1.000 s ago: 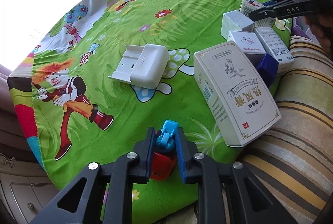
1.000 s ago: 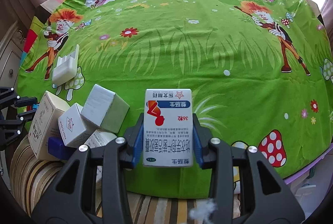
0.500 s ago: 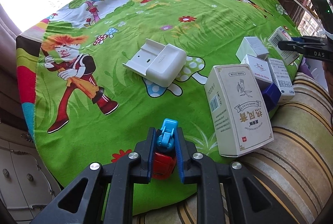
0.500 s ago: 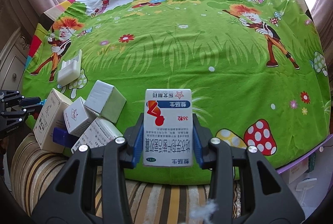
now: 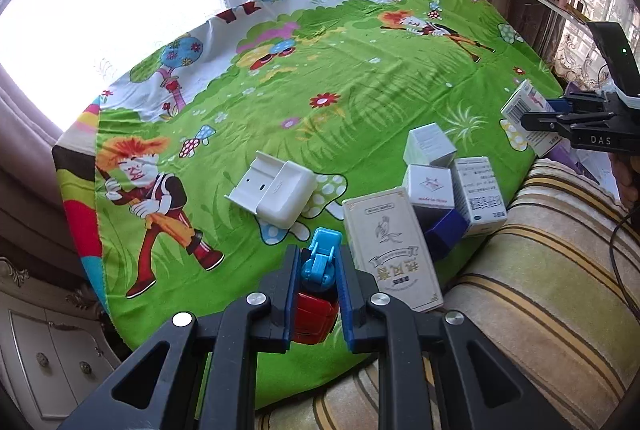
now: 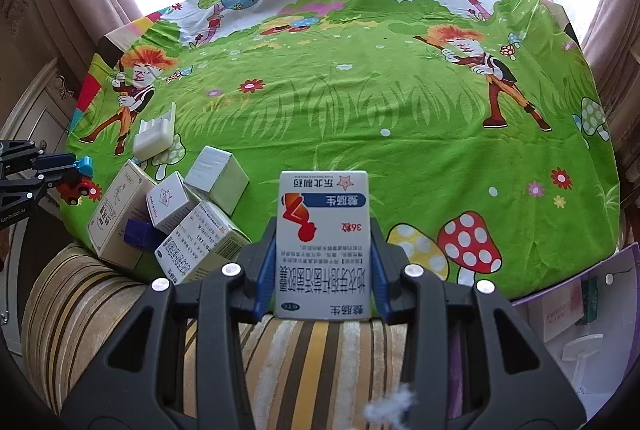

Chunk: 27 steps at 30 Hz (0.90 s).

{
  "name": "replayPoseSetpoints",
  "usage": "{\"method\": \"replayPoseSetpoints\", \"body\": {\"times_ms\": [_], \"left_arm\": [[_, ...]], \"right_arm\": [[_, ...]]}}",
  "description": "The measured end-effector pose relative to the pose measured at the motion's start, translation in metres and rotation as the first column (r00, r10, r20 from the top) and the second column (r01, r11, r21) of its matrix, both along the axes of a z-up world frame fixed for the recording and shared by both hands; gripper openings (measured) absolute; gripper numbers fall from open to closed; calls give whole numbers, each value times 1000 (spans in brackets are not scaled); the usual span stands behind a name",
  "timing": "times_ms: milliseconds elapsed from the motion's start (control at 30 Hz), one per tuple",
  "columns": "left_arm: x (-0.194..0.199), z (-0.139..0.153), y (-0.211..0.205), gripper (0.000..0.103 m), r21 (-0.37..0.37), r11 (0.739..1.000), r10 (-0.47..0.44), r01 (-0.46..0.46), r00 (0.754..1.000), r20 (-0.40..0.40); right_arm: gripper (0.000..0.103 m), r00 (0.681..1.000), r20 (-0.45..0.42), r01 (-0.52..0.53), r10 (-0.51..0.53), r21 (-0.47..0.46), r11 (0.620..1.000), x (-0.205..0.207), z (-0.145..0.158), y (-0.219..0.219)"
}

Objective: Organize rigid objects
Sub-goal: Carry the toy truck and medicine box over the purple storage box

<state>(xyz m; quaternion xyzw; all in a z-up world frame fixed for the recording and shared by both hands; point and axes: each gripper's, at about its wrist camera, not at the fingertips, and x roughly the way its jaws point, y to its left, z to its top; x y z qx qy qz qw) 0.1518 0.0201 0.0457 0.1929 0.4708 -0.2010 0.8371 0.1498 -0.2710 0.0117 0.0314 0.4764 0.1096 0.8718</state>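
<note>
- Clearly both grippers are loaded: the left gripper (image 5: 318,294) has its fingers (image 5: 291,294) clamped on a small red-and-blue toy (image 5: 318,282), and the right gripper (image 6: 322,262) grips a white medicine box (image 6: 323,242) by its long sides, both held above the near edge.
- Risk: the toy is rounded and pinched narrowly, so a twist could let it slip out.
- Risk: the cluster of boxes (image 5: 432,202) overhangs the near tabletop (image 5: 360,102) edge beside the striped cushion (image 5: 540,270); a nudge could tip the tall cream box (image 5: 390,246) off.
- Room: the green cloth beyond the white plastic holder (image 5: 276,192) lies open, with free space toward the window side.
</note>
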Motion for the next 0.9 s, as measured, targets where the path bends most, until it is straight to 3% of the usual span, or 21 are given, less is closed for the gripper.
{"method": "replayPoseSetpoints", "body": {"times_ms": [433,900], "left_arm": [[-23,23,-98,18,-34,984,-173,174,984,33],[-57,23,-228,18,-109,932,-345,345,938,22]], "right_arm": [[44,991,17,135,-135,4,991,-59,17,-89],[44,941,-15,337,-338,-32,941,-118,2,-196]]}}
